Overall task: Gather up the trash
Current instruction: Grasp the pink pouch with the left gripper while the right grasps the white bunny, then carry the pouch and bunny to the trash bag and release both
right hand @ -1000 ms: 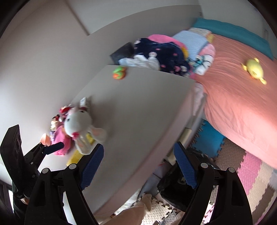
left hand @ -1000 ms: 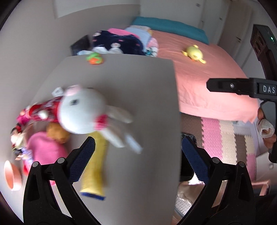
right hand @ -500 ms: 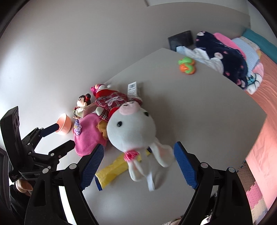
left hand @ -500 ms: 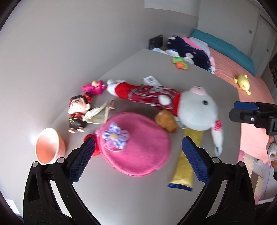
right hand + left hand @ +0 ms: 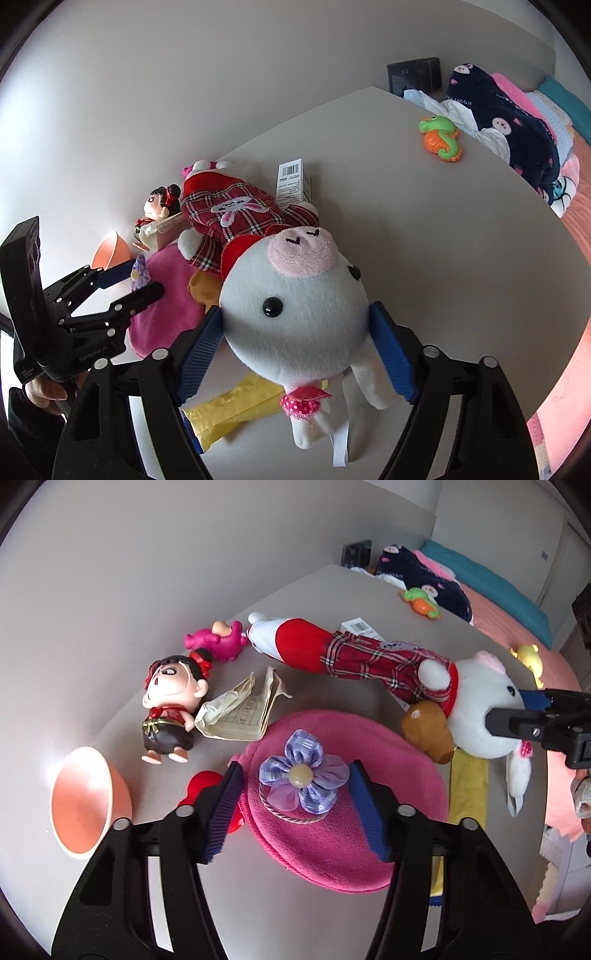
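Note:
Crumpled paper (image 5: 240, 710) lies on the grey table (image 5: 332, 602) between a doll figurine (image 5: 170, 705) and a pink hat (image 5: 332, 812). A yellow wrapper (image 5: 236, 406) lies under the white plush rabbit (image 5: 295, 314). My left gripper (image 5: 295, 808) is open over the hat's purple flower (image 5: 301, 779). My right gripper (image 5: 295, 350) is open, its blue pads on either side of the rabbit's head.
A pink bowl (image 5: 83, 801) lies at the left near the wall. A small pink toy (image 5: 218, 640), a barcode tag (image 5: 293, 181) and a green-orange toy (image 5: 441, 138) are on the table. A bed (image 5: 517, 627) with folded clothes stands beyond the far edge.
Both grippers have moved closer to the toys. The left one now hovers over the pink hat with narrower jaws. The right one now brackets the rabbit's head.

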Tool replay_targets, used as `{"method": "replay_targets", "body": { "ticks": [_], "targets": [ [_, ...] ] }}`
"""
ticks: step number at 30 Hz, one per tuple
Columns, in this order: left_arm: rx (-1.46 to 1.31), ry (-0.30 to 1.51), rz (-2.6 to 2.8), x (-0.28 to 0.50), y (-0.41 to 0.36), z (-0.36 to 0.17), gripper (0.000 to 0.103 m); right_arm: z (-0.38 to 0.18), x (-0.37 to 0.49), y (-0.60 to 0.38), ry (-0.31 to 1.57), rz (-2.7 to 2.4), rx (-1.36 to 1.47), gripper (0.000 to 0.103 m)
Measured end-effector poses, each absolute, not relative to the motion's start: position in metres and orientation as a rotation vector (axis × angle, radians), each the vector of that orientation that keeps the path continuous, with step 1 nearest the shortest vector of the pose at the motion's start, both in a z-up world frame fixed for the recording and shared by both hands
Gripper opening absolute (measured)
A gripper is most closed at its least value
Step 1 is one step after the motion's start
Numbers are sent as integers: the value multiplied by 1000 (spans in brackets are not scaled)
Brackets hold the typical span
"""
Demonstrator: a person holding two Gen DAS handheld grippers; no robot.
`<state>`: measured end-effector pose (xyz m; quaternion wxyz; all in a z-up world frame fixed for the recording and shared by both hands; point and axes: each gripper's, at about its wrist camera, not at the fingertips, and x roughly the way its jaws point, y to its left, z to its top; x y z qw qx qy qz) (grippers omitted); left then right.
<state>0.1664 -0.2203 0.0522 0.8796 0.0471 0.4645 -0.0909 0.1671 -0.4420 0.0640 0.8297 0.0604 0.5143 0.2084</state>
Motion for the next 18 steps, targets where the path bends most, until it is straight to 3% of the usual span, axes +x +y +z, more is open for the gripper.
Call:
{"method": "replay_targets", "body": {
  "ticks": [2,3,6,18],
  "targets": [
    [106,951,-179,166,-221,54,42,64,167,-442,1089,445,131,68],
    [100,950,-188,166,-220,54,30,64,166,-442,1085,446,131,66],
    [91,937,-209,164,-221,56,19,68,162,-444,1066,444,126,57],
    [162,861,-361,161,-235,87,18,106,134,-462,957,362,222,55]
  ]
}}
